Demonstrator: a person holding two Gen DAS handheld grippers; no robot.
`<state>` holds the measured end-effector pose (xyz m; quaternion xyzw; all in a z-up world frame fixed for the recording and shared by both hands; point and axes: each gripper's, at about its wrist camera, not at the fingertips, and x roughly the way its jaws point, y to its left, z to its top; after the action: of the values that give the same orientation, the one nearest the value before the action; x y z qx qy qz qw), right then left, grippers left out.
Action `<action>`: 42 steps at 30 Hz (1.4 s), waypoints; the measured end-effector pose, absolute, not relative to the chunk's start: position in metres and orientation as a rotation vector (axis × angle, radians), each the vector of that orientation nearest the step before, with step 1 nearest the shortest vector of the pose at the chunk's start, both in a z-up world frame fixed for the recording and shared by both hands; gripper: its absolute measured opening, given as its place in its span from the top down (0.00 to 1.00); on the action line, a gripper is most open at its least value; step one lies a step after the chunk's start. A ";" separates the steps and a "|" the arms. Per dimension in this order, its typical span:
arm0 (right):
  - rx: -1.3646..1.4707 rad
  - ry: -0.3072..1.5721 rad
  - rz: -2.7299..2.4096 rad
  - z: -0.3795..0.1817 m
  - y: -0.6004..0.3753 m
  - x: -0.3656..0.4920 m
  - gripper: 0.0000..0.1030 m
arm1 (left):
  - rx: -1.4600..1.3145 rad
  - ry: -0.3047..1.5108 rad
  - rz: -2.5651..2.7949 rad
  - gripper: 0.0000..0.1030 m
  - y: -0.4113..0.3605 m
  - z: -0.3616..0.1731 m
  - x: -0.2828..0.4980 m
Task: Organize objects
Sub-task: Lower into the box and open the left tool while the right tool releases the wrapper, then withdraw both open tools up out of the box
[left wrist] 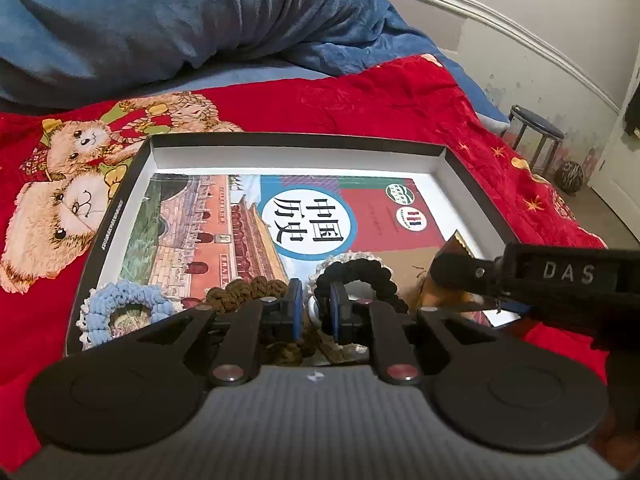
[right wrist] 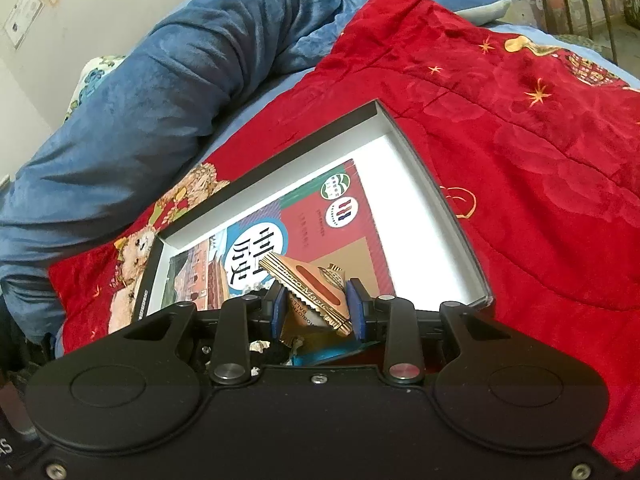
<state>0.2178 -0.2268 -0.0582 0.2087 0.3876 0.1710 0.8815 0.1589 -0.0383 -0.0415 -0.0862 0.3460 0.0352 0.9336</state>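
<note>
A shallow black box with a white inside (left wrist: 296, 152) lies on the red bed cover. In it lies a history book (left wrist: 224, 232) with several crocheted hair ties on its near end: light blue (left wrist: 124, 304), brown (left wrist: 244, 292), black (left wrist: 360, 272). My left gripper (left wrist: 316, 308) is shut on a small white-and-silver object (left wrist: 314, 310) over the hair ties. My right gripper (right wrist: 316, 308) is shut on a copper snack packet (right wrist: 308, 284) and holds it above the box's (right wrist: 420, 168) near right corner; it shows in the left wrist view (left wrist: 452, 268).
A red bear-print blanket (left wrist: 360, 96) covers the bed, with a bunched blue blanket (left wrist: 168, 20) behind the box. A dark stool (left wrist: 536, 128) and a round ball (left wrist: 570, 176) stand on the floor at the right, by the wall.
</note>
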 end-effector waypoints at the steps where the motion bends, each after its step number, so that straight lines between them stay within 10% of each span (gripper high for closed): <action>1: 0.431 0.808 0.359 -0.058 -0.225 0.218 0.69 | -0.179 0.704 0.075 0.62 -0.038 -0.041 0.159; 23: 0.466 0.834 0.391 -0.056 -0.228 0.219 0.67 | -0.244 0.666 0.087 0.35 -0.024 -0.041 0.151; 42: 0.472 0.681 0.561 -0.014 -0.231 0.171 0.23 | -0.230 0.589 0.051 0.13 -0.028 -0.009 0.096</action>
<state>0.1707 -0.2310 -0.0136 0.2261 0.3264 0.2692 0.8774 0.0964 -0.0278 -0.0088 -0.1130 0.2895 0.0250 0.9502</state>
